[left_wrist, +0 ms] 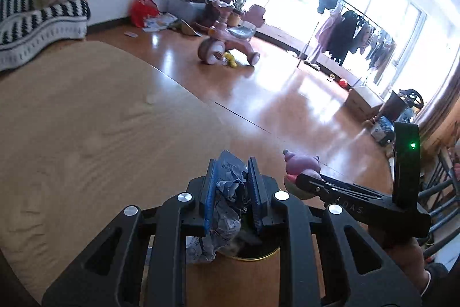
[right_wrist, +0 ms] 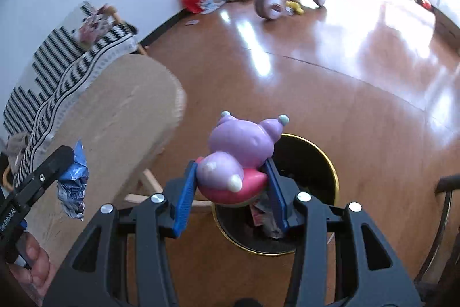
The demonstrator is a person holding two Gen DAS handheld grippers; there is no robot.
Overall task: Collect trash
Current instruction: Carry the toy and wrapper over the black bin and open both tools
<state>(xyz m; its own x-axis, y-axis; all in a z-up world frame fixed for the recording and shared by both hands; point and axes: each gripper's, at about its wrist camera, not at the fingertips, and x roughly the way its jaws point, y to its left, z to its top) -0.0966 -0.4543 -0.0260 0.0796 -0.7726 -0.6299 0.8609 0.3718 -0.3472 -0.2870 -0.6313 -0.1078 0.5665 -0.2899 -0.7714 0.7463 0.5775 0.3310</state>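
My left gripper (left_wrist: 231, 171) is shut on a crumpled blue and silver wrapper (left_wrist: 228, 200), held over the edge of a black bin with a gold rim (left_wrist: 258, 256). It also shows in the right wrist view (right_wrist: 73, 186), off to the left. My right gripper (right_wrist: 230, 171) is shut on a purple and pink toy figure (right_wrist: 235, 157), held above the same bin (right_wrist: 330, 163), which has trash inside. The toy (left_wrist: 303, 167) and right gripper (left_wrist: 309, 183) show in the left wrist view, just right of the wrapper.
A round tan table (left_wrist: 86, 120) lies left of the bin. A black and white striped sofa (right_wrist: 63, 59) stands behind it. A pink tricycle (left_wrist: 227, 42), a red bag (left_wrist: 142, 10) and a clothes rack (left_wrist: 353, 33) stand across the shiny wooden floor. A dark chair (left_wrist: 440, 192) is at right.
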